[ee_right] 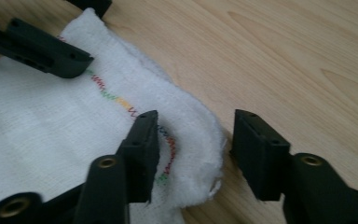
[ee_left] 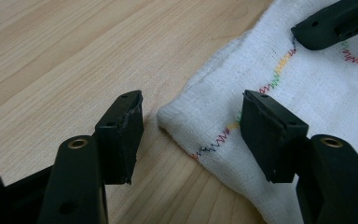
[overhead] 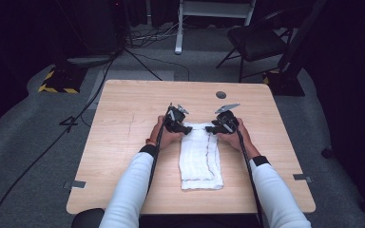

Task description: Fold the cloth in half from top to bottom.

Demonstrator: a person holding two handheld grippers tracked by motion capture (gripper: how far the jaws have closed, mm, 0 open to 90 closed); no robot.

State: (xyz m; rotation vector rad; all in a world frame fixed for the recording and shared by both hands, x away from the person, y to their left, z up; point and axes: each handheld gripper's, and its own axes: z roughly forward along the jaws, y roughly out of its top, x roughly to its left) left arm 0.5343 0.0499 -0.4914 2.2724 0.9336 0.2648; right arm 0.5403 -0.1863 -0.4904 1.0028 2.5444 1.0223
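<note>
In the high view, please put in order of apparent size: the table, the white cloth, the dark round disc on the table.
1. Table
2. White cloth
3. Dark round disc

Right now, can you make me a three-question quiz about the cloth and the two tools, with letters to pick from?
1. Where is the cloth?
A on the floor
B on the table
C on the chair

2. What colour is the cloth?
A white
B blue
C black

3. How is the left tool?
A shut
B open at a cloth corner
C lifted high

Answers: 1 B, it lies flat on the wooden top. 2 A, white with rainbow stitching. 3 B, its jaws stand apart around the corner, like the right tool.
</note>
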